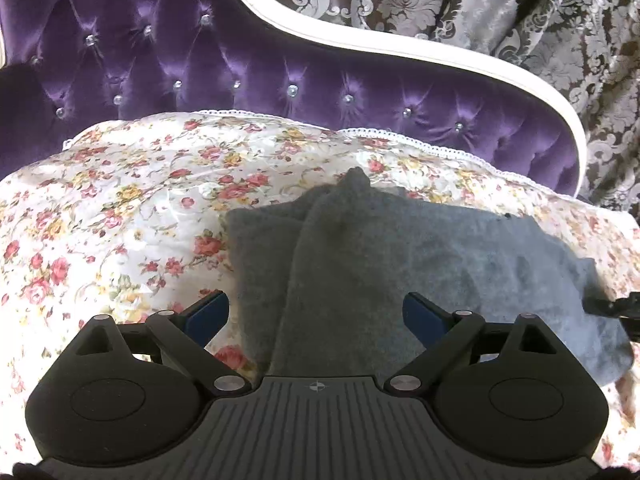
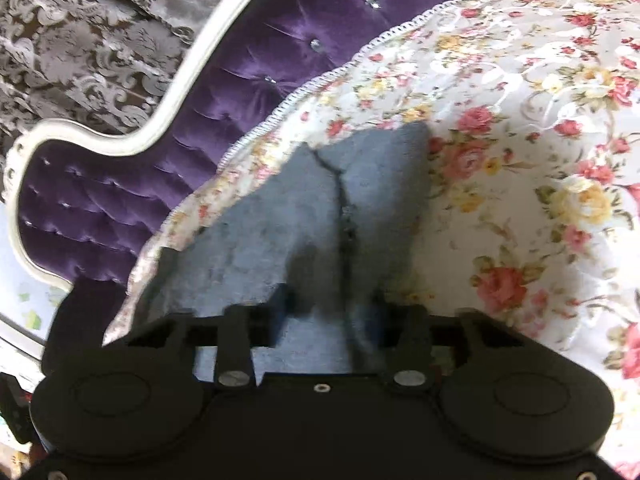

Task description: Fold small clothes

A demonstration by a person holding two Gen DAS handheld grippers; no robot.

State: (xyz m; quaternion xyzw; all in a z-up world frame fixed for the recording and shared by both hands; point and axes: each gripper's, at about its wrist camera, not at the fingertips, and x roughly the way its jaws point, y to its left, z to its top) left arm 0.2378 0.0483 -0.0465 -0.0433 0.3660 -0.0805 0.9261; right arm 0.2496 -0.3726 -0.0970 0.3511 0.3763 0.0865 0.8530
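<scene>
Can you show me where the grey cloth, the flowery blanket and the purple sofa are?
Grey cloth (image 1: 360, 264): left wrist view, middle of its folded part.
Flowery blanket (image 1: 120, 200): left wrist view, bare patch left of the cloth.
Purple sofa (image 1: 160, 52): left wrist view, tufted backrest.

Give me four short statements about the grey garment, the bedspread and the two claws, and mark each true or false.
1. The grey garment lies on a flowered bedspread. True.
2. The headboard is green. False: it is purple, tufted, with a white frame.
3. The left claw stands open, its pads apart over the garment. True.
4. The right claw hangs over bare bedspread, clear of the garment. False: grey cloth lies between its fingers.
</scene>
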